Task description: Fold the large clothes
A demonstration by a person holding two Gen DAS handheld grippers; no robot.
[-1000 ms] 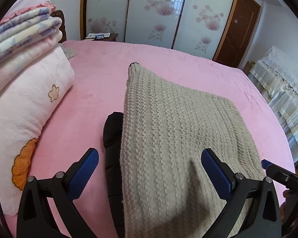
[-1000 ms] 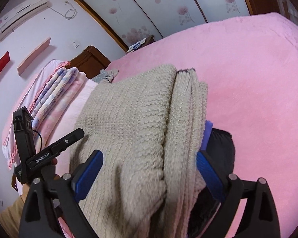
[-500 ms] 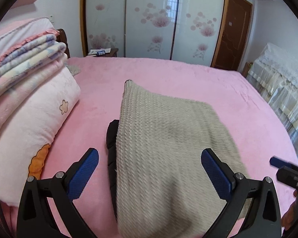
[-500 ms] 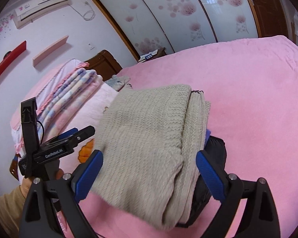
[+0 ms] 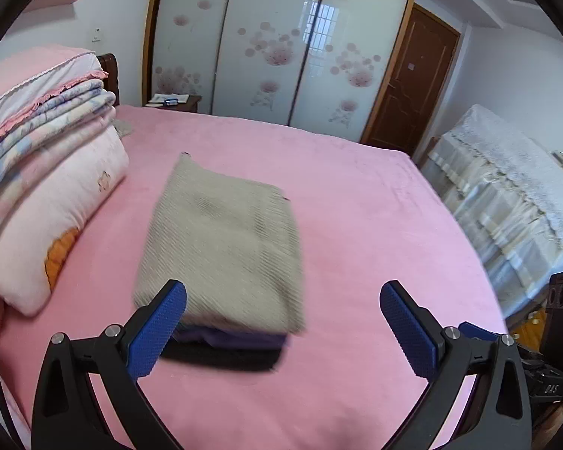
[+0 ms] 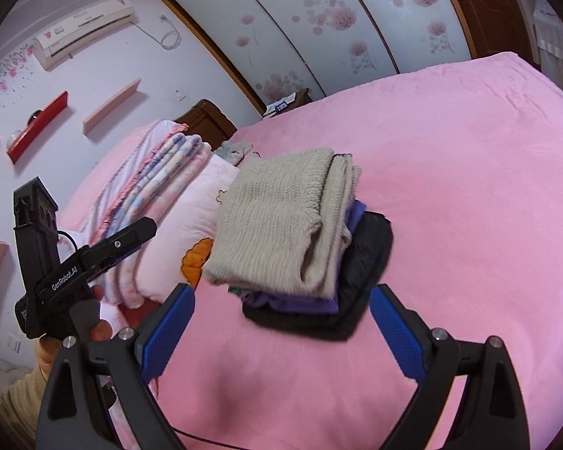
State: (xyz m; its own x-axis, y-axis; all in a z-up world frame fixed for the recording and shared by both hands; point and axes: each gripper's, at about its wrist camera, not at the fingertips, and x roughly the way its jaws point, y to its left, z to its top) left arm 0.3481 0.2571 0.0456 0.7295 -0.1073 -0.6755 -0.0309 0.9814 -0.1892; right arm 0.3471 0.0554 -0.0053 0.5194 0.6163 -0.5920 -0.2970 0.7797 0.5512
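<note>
Both grippers, left (image 5: 283,313) and right (image 6: 281,317), are hanging spread wide and empty over the bed (image 5: 375,202) while the folded sweater (image 6: 281,217) is sitting atop the stack, seemingly finished, so fetching another garment looks next.

A chunky ribbed knit is showing on the beige sweater (image 6: 281,221), matt and coarse, while the pink bedspread (image 5: 375,202) is looking like soft, short-piled fleece. The wardrobe doors (image 5: 281,37) are gleaming like glossy glass, and the gripper fingers' blue pads (image 5: 409,330) are showing a fine textured grip.
</note>
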